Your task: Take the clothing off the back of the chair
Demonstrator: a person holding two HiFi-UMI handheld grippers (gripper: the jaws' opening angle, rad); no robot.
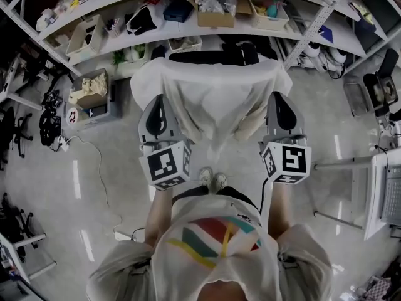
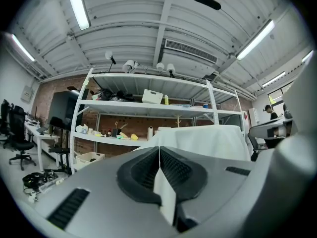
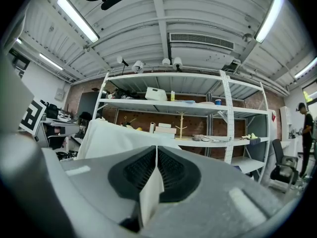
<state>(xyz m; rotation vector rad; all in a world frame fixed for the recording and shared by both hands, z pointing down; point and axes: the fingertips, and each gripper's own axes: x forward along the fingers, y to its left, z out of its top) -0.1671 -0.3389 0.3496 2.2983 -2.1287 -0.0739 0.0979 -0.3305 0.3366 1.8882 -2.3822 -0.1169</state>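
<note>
1. Nearest in the head view is the person's white shirt [image 1: 216, 256] with coloured stripes, and beyond it a pair of pale shoes [image 1: 213, 179] on the glossy floor [image 1: 100, 187].
2. The left gripper [image 1: 160, 105] and the right gripper [image 1: 280, 102] are held out level, side by side but well apart. Each carries a marker cube, the left cube [image 1: 168, 165] and the right cube [image 1: 287, 162], at its near end.
3. In the left gripper view, the fingers [image 2: 176, 170] of the left gripper [image 2: 159, 152] are closed on a thin fold of white fabric, which runs down between the ribbed pads.
4. In the right gripper view, the fingers [image 3: 138, 170] of the right gripper [image 3: 156, 155] are likewise pressed together on a strip of the same white fabric.
5. The clothing [image 1: 210, 96], a white garment, is stretched between the two grippers. Its middle sags toward the person and its far edge reaches the chair.
6. The chair [image 1: 213, 58] is black and shows just past the garment's far edge. Whether the cloth rests on its back cannot be told.
7. Both gripper views show the clothing [image 2: 203, 138] [image 3: 111, 135] as a broad white sheet ahead.
8. Farthest is a metal shelf rack [image 1: 219, 31] [image 2: 148, 110] [image 3: 198, 105] loaded with boxes and small items, against a brick wall.
</note>
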